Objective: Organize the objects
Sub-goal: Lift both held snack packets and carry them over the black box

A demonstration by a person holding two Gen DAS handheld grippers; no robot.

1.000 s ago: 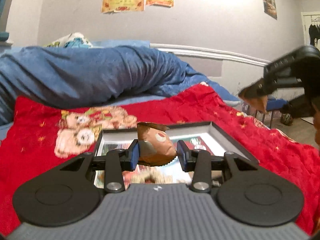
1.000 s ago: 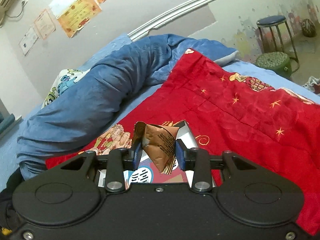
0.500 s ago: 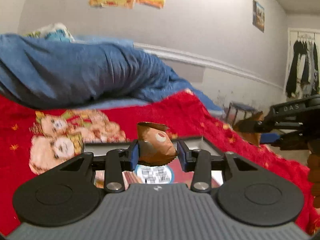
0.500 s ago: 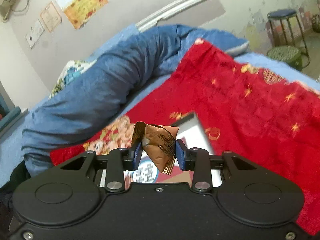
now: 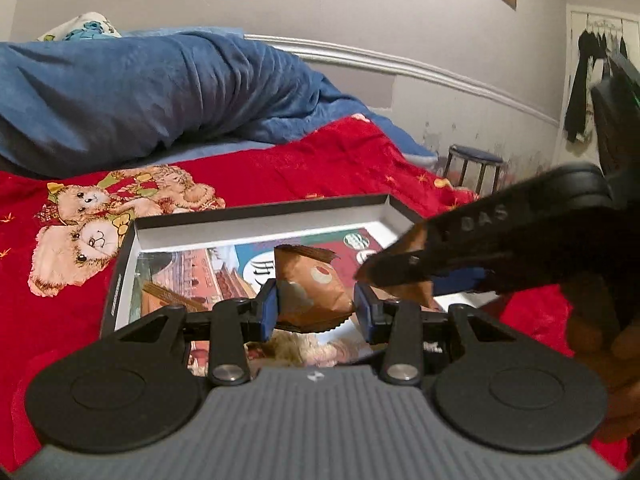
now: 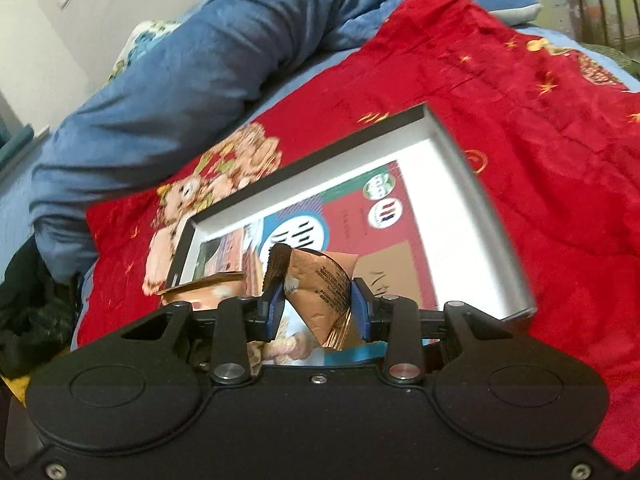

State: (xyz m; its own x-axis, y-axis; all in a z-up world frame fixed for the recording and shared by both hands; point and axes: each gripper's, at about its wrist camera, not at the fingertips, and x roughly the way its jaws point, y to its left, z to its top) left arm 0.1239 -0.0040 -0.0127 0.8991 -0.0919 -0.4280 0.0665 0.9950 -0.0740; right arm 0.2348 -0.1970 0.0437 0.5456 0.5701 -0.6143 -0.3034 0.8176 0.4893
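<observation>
Compared with a second ago, both grippers have been brought down over the box [image 5: 256, 222], which now fills much more of each view; nothing has been let go. On the left, a brown snack packet [image 5: 310, 288] with a white-and-red dot is kept pinched between the blue pads of the left gripper [image 5: 314, 310], just above the box's printed floor. Further right, a crinkled brown sachet [image 6: 320, 292] with black small print is clamped narrow in the right gripper [image 6: 318, 310]. The box sits on a red blanket [image 6: 540, 128], teddy bears printed nearby.
</observation>
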